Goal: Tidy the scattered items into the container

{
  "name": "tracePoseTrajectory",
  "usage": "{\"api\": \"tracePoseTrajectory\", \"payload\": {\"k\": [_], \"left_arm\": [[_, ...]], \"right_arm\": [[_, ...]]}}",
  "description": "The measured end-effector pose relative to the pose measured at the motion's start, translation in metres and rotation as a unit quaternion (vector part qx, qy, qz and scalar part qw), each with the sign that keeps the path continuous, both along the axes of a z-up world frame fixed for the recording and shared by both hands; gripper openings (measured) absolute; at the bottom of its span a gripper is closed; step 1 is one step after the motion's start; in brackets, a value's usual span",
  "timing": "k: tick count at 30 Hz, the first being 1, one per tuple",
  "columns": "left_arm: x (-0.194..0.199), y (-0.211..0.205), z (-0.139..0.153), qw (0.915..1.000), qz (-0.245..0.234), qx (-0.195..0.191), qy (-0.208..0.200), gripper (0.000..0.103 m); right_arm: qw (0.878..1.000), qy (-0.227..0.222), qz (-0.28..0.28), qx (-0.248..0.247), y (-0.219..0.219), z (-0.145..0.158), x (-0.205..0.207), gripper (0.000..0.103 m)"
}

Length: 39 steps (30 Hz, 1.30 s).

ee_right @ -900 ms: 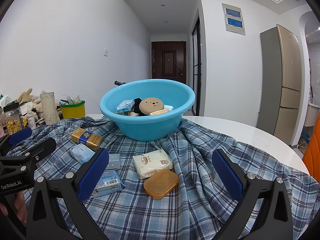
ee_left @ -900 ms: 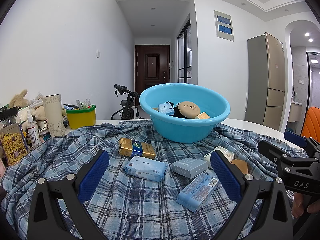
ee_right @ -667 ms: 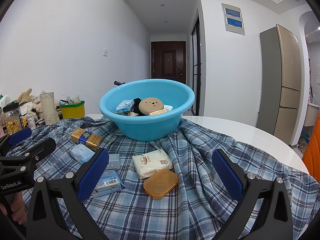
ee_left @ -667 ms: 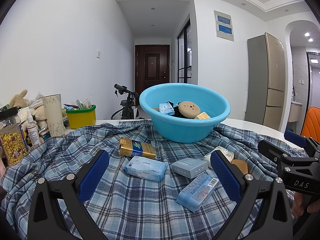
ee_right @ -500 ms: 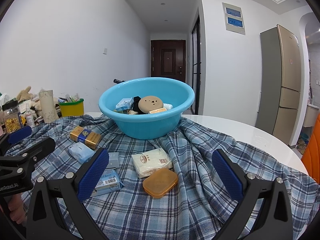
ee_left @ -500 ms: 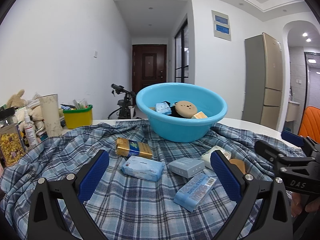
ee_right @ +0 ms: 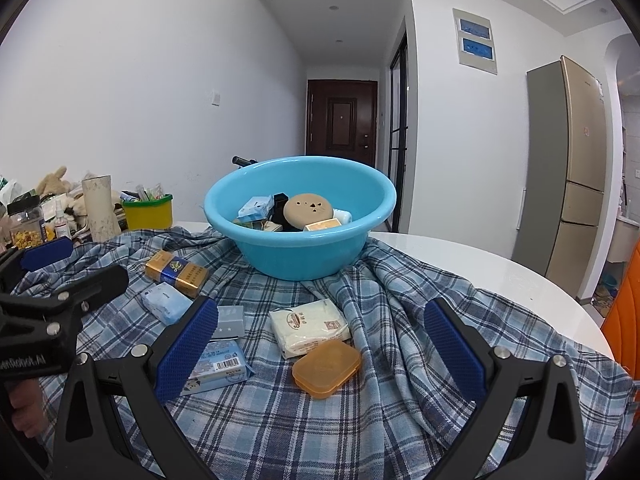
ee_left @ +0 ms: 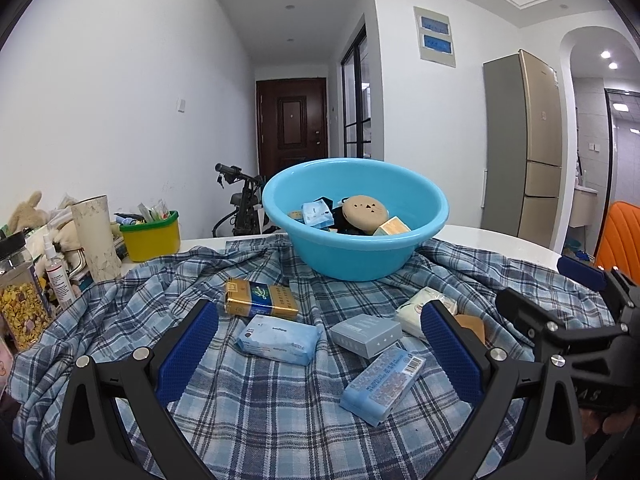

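At the left edge of the left wrist view stand a jar of cereal (ee_left: 18,312), a white spray bottle (ee_left: 56,270), a tall cream tumbler (ee_left: 97,238) and a yellow bin (ee_left: 150,235) stuffed with small packets, with a plush toy (ee_left: 25,212) behind them. A bicycle (ee_left: 240,200) leans near the dark brown door (ee_left: 291,122) at centre. A gold-toned refrigerator (ee_left: 524,144) stands at right, an orange chair (ee_left: 622,232) at the far right edge.

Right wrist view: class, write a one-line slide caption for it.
Open right gripper above an orange case and white packet on plaid cloth, blue basin beyond.
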State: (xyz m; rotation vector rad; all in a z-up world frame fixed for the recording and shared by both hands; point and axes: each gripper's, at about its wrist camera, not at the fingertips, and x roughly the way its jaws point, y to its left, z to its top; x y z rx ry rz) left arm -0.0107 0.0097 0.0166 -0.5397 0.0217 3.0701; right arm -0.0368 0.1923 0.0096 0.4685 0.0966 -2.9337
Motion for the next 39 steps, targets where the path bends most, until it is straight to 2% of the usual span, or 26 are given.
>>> {"api": "tracePoseTrajectory", "payload": {"k": [7, 17, 23, 34, 39], "left_arm": [[-0.009, -0.006, 0.014, 0.9999, 0.008, 0.003, -0.013, 0.103], [-0.013, -0.001, 0.050, 0.9995, 0.009, -0.013, 0.027, 0.103], [-0.016, -0.002, 0.078, 0.9992, 0.005, -0.002, 0.041, 0.103], [-0.005, 0.000, 0.124, 0.9971, 0.003, -0.006, 0.075, 0.103], [-0.006, 0.003, 0.136, 0.9976, -0.001, -0.011, 0.068, 0.103]], "right_arm": [[1.000, 0.000, -0.005, -0.005, 0.004, 0.016, -0.005, 0.103], [1.000, 0.025, -0.008, -0.015, 0.009, 0.054, -0.013, 0.103], [0.998, 0.053, -0.010, -0.020, 0.010, 0.083, -0.012, 0.103], [0.994, 0.104, -0.012, -0.021, 0.009, 0.134, -0.002, 0.103], [0.994, 0.104, -0.015, -0.024, 0.010, 0.145, -0.002, 0.103]]}}
